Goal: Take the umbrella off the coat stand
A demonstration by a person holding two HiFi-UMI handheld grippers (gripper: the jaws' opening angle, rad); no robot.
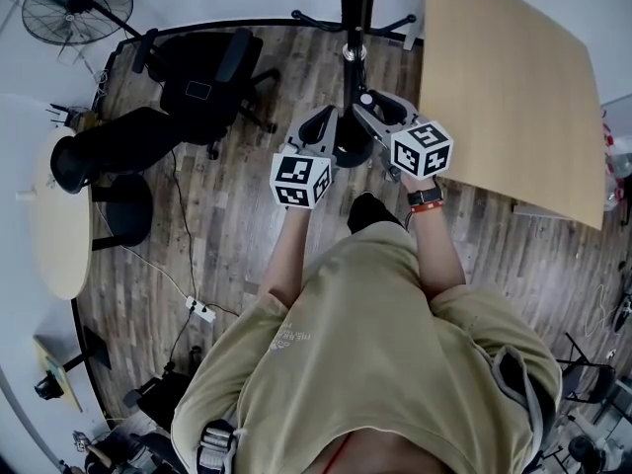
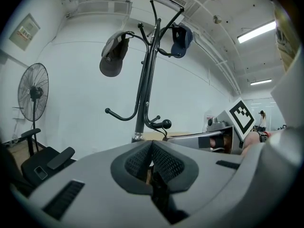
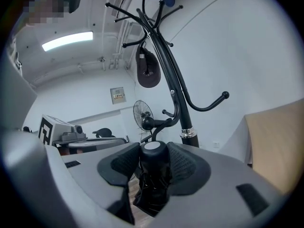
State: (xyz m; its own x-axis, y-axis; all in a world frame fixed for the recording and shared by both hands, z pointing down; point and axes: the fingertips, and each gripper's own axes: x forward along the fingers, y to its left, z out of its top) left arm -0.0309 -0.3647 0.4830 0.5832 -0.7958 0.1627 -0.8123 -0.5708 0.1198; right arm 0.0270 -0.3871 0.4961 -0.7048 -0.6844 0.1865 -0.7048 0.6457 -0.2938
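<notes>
At frame centre in the head view, the folded umbrella [image 1: 350,150] sits just beside the coat stand [image 1: 355,3] pole. R gripper [image 3: 154,156] jaws stand wide, clamped on its body. L gripper [image 2: 151,148] is closed tip to tip, nothing clearly held. Risk: umbrella catching the ball-tipped hook [image 3: 148,122] on the way out & tugging the stand. Only the right gripper view shows the clamp; the head view shows both tools converging.

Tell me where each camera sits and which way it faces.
Head view: on the person's head, facing steeply down; tan shirt, left gripper, right gripper.
Left gripper view: rides that gripper, facing the black metal coat stand; own jaws below.
Right gripper view: likewise; its jaws clamp a black folded umbrella.
Shared: all show the stand.
</notes>
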